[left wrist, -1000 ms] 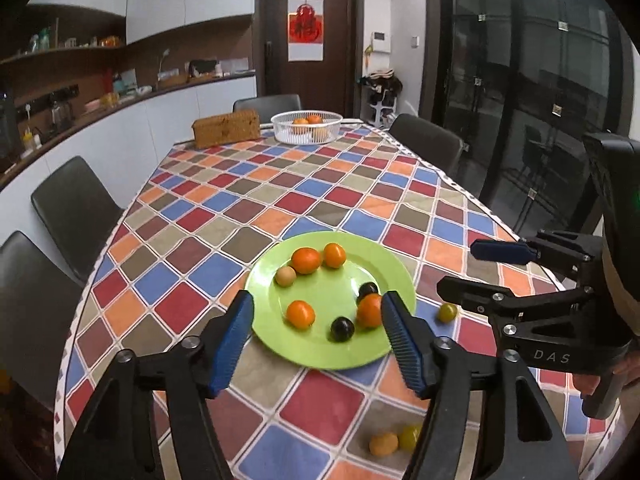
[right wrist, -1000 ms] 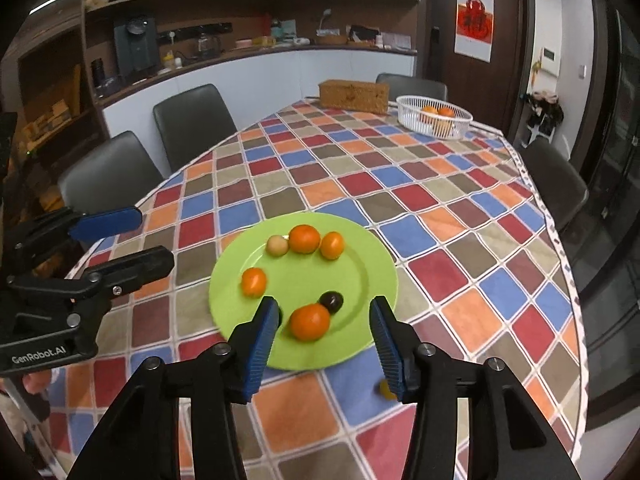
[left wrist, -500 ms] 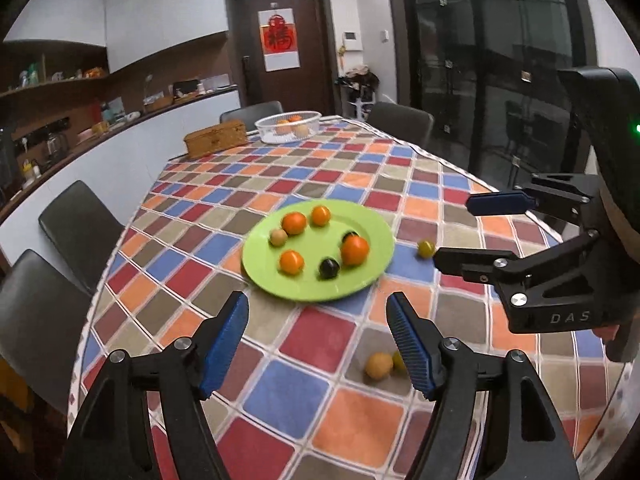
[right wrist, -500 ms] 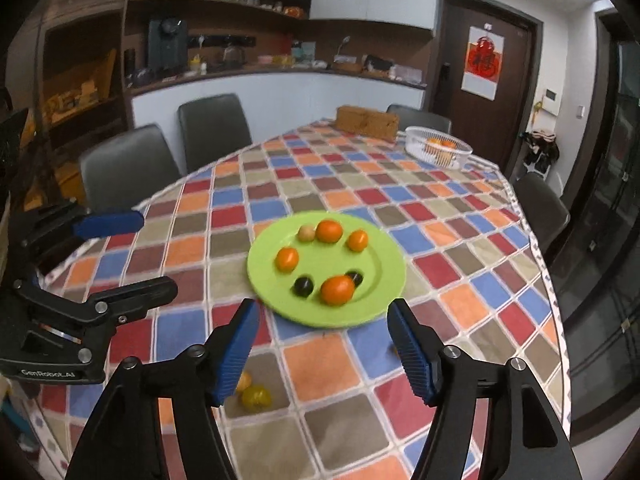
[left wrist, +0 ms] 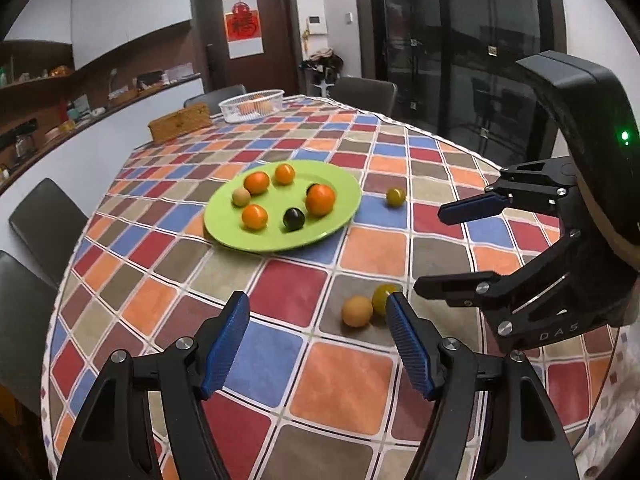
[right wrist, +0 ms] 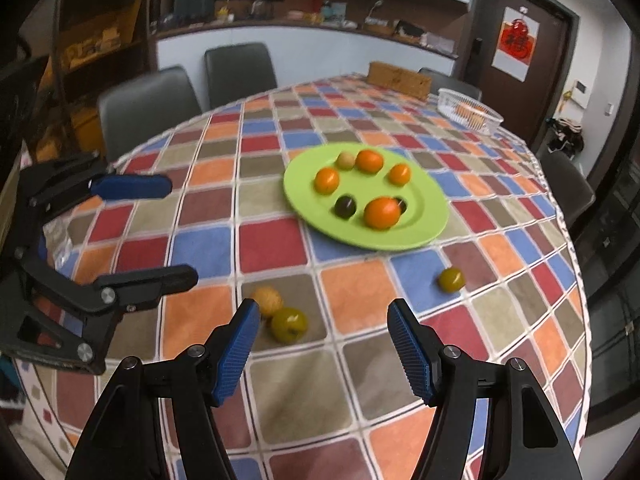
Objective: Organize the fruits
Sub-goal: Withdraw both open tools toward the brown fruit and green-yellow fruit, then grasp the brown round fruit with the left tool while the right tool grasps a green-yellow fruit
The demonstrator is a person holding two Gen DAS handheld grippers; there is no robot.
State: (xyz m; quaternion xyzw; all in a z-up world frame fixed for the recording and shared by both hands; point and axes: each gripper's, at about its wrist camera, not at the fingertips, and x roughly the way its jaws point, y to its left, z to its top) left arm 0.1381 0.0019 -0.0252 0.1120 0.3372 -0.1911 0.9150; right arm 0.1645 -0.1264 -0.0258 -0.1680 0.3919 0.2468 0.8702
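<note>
Green plate [left wrist: 340,216] holds most fruit; both tongs, left [left wrist: 318,344] and right [right wrist: 320,344], gape empty, left's just narrowing. Drop straight over the tan fruit [left wrist: 357,311], avoiding its yellow-green neighbour [left wrist: 382,298].

You are in a home dining room joined to a kitchen. The long table [left wrist: 280,292] under its checkered cloth is your landmark: dark chairs [right wrist: 144,108] ring it, a white basket [left wrist: 251,105] and a woven box [left wrist: 180,122] sit at its far end. Beyond that end stands a brown door [left wrist: 244,28] with a red poster [left wrist: 243,26]; along one side runs a counter [right wrist: 304,30] crowded with bottles and appliances.
</note>
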